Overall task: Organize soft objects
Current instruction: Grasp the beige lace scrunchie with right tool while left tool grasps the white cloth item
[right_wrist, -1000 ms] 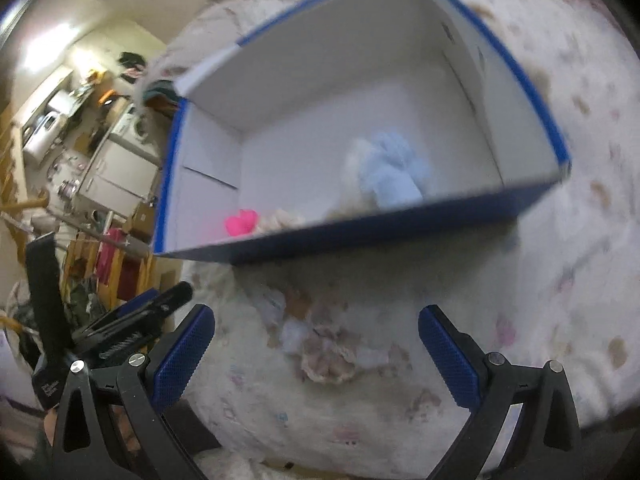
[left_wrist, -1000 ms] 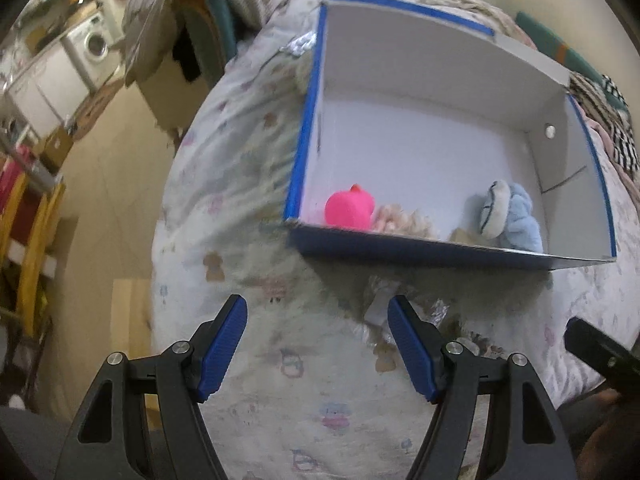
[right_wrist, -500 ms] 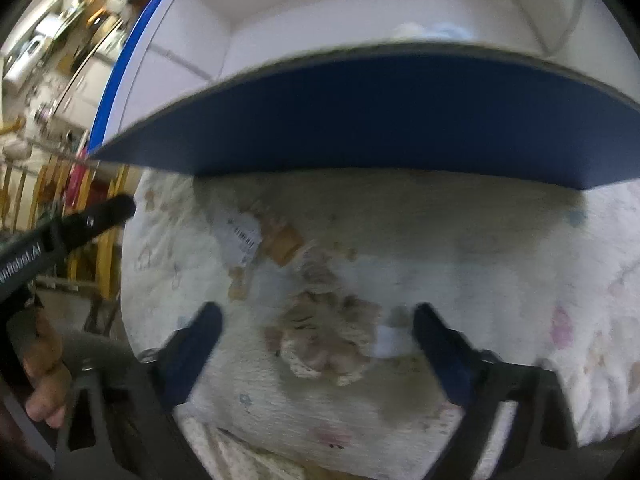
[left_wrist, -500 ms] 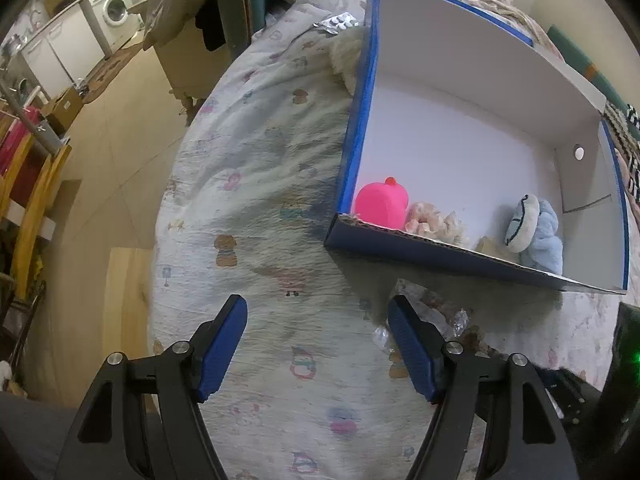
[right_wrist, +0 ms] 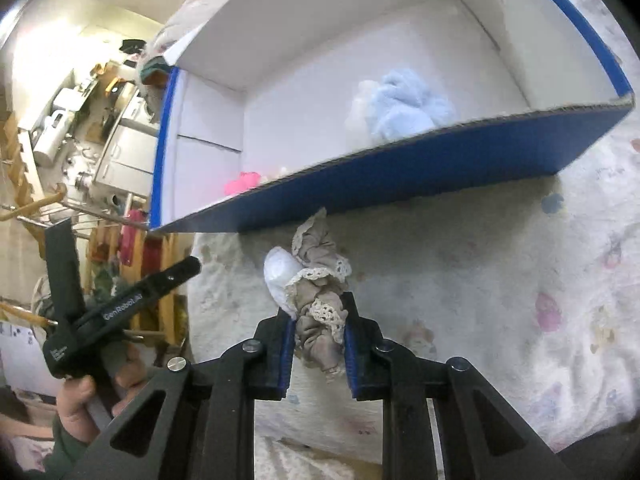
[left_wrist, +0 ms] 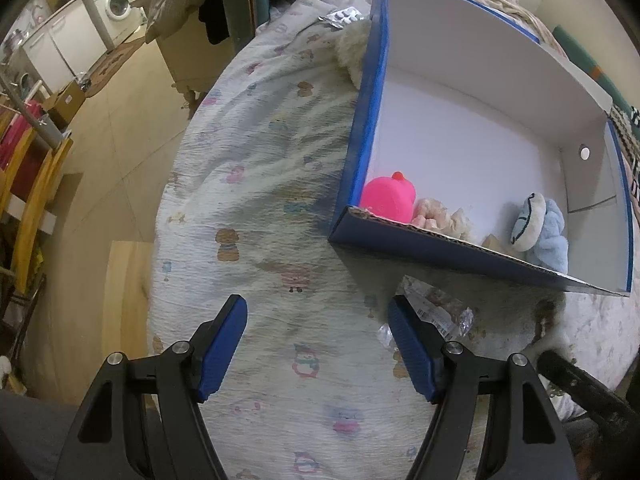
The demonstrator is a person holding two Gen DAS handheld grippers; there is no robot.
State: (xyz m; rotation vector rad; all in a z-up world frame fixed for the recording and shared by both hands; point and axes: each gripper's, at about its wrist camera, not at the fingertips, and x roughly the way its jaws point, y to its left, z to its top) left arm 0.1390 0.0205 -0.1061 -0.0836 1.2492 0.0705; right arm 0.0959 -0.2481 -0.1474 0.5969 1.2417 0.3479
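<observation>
Since a second ago the right gripper [right_wrist: 316, 344] has dropped onto the lace-trimmed beige scrunchie [right_wrist: 320, 300] and its fingers are closing, pinching it just off the bed [right_wrist: 500, 280]. Next it is likely needing lifting over the box [right_wrist: 400, 176] wall. The left gripper [left_wrist: 318, 344], angled steeply down, is hovering half-open, empty.

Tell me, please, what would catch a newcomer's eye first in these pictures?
Probably the big blue box with a white inside lying open on the patterned bedspread, with a bright pink toy and a pale blue plush against its near wall. Just in front of the box, the right tongs are closing on a beige lace-trimmed scrunchie.
</observation>
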